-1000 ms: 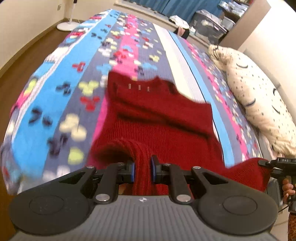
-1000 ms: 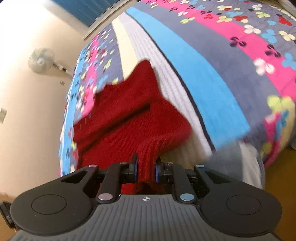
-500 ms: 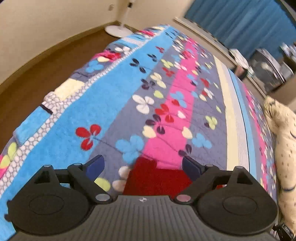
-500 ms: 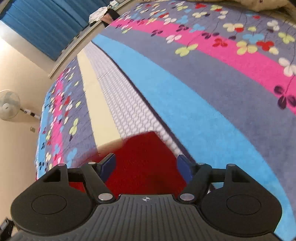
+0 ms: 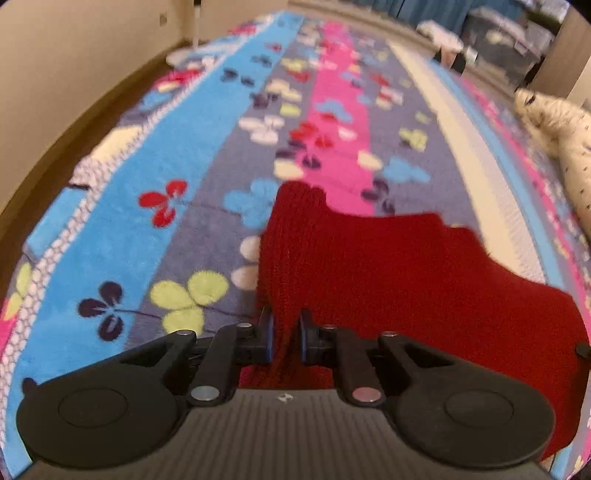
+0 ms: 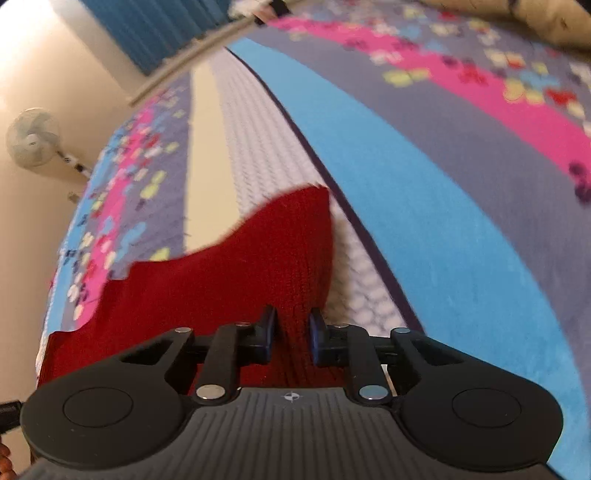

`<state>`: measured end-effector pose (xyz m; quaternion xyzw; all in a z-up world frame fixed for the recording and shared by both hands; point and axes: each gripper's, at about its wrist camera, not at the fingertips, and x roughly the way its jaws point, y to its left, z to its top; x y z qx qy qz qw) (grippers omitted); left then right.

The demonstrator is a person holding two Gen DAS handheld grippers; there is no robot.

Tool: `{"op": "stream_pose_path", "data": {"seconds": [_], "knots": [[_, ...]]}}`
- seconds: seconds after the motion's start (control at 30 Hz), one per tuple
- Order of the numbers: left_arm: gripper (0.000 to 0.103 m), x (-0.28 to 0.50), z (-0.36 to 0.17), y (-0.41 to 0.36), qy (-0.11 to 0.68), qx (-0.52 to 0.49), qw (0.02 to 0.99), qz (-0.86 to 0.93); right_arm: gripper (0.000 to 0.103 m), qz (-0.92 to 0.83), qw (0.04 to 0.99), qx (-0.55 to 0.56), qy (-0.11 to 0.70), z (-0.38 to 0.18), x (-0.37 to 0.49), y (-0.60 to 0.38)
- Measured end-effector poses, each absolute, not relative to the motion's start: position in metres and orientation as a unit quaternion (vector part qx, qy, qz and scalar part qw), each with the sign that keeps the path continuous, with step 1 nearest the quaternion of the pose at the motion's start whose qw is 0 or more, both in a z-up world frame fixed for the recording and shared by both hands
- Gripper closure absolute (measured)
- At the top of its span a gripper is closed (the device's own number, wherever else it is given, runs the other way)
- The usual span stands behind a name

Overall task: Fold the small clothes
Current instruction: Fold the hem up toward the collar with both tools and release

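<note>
On the bed, red knit garment pinched by both tongs.

Red knit garment (image 5: 388, 266) spread flat across the flowered, striped blanket (image 5: 155, 206), one corner gathered between the blue pads of the left tongs (image 5: 284, 338), pressed tight on a ridge of knit; opposite corner (image 6: 295, 258) clamped the same way in the right tongs (image 6: 291, 338). Far edge of the fabric wavy, reaching the pink stripe on one side and the white quilted stripe (image 6: 258, 147) on the other. Beyond, a spotted cream pillow (image 5: 565, 140), a standing fan (image 6: 33, 142) by the wall, blue curtains (image 6: 155, 33).
</note>
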<state>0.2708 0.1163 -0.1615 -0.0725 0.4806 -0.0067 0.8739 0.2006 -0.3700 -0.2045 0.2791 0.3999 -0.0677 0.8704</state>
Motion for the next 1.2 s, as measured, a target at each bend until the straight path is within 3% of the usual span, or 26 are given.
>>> {"op": "stream_pose_path", "data": {"seconds": [0.17, 0.23, 0.27, 0.3, 0.37, 0.4, 0.43, 0.63, 0.67, 0.7, 0.73, 0.77, 0.83, 0.87, 0.93, 0.97, 1.03, 1.13, 1.2], "knots": [[0.088, 0.278, -0.190, 0.143, 0.508, -0.115, 0.853, 0.020, 0.083, -0.091, 0.863, 0.263, 0.421, -0.219, 0.211, -0.370], [0.078, 0.283, -0.197, 0.141, 0.508, -0.118, 0.853, 0.037, 0.072, -0.111, 0.854, 0.264, 0.435, -0.239, 0.215, -0.371], [0.069, 0.283, -0.196, 0.138, 0.502, -0.106, 0.857, 0.046, 0.061, -0.121, 0.855, 0.265, 0.429, -0.242, 0.215, -0.372], [0.050, 0.283, -0.196, 0.136, 0.495, -0.089, 0.863, 0.054, 0.051, -0.129, 0.854, 0.269, 0.427, -0.242, 0.214, -0.375], [0.028, 0.281, -0.195, 0.140, 0.491, -0.068, 0.865, 0.072, 0.041, -0.138, 0.849, 0.275, 0.430, -0.242, 0.210, -0.380], [0.021, 0.277, -0.194, 0.145, 0.490, -0.067, 0.866, 0.079, 0.040, -0.149, 0.847, 0.278, 0.429, -0.239, 0.205, -0.383], [0.020, 0.270, -0.190, 0.150, 0.487, -0.072, 0.867, 0.081, 0.040, -0.153, 0.847, 0.282, 0.424, -0.234, 0.199, -0.385], [0.020, 0.227, -0.183, 0.153, 0.496, -0.098, 0.863, 0.012, 0.040, -0.090, 0.852, 0.305, 0.416, -0.217, 0.160, -0.373], [0.033, 0.223, -0.186, 0.150, 0.496, -0.094, 0.863, 0.004, 0.040, -0.082, 0.851, 0.304, 0.420, -0.219, 0.157, -0.369], [0.069, 0.219, -0.190, 0.147, 0.497, -0.081, 0.864, -0.003, 0.045, -0.079, 0.855, 0.291, 0.422, -0.222, 0.155, -0.363], [0.083, 0.219, -0.196, 0.144, 0.508, -0.078, 0.858, -0.007, 0.054, -0.087, 0.859, 0.272, 0.425, -0.225, 0.155, -0.358], [0.084, 0.218, -0.200, 0.146, 0.515, -0.088, 0.852, 0.003, 0.083, -0.096, 0.860, 0.250, 0.434, -0.230, 0.156, -0.354], [0.083, 0.211, -0.207, 0.152, 0.511, -0.119, 0.852, 0.011, 0.087, -0.100, 0.862, 0.241, 0.434, -0.235, 0.159, -0.353], [0.081, 0.208, -0.211, 0.155, 0.510, -0.124, 0.851, 0.013, 0.087, -0.103, 0.862, 0.245, 0.431, -0.237, 0.158, -0.355], [0.062, 0.204, -0.215, 0.161, 0.507, -0.132, 0.852, 0.025, 0.086, -0.109, 0.859, 0.260, 0.428, -0.242, 0.157, -0.360], [0.046, 0.202, -0.213, 0.164, 0.506, -0.135, 0.851, 0.038, 0.084, -0.110, 0.856, 0.270, 0.428, -0.241, 0.155, -0.363], [0.033, 0.199, -0.201, 0.165, 0.505, -0.130, 0.851, 0.055, 0.079, -0.118, 0.848, 0.283, 0.432, -0.231, 0.148, -0.364], [0.014, 0.185, -0.167, 0.154, 0.494, -0.082, 0.864, 0.054, 0.057, -0.132, 0.849, 0.263, 0.438, -0.199, 0.127, -0.355], [0.006, 0.163, -0.138, 0.139, 0.474, -0.043, 0.878, 0.053, 0.037, -0.123, 0.867, 0.231, 0.424, -0.167, 0.097, -0.336]]}}
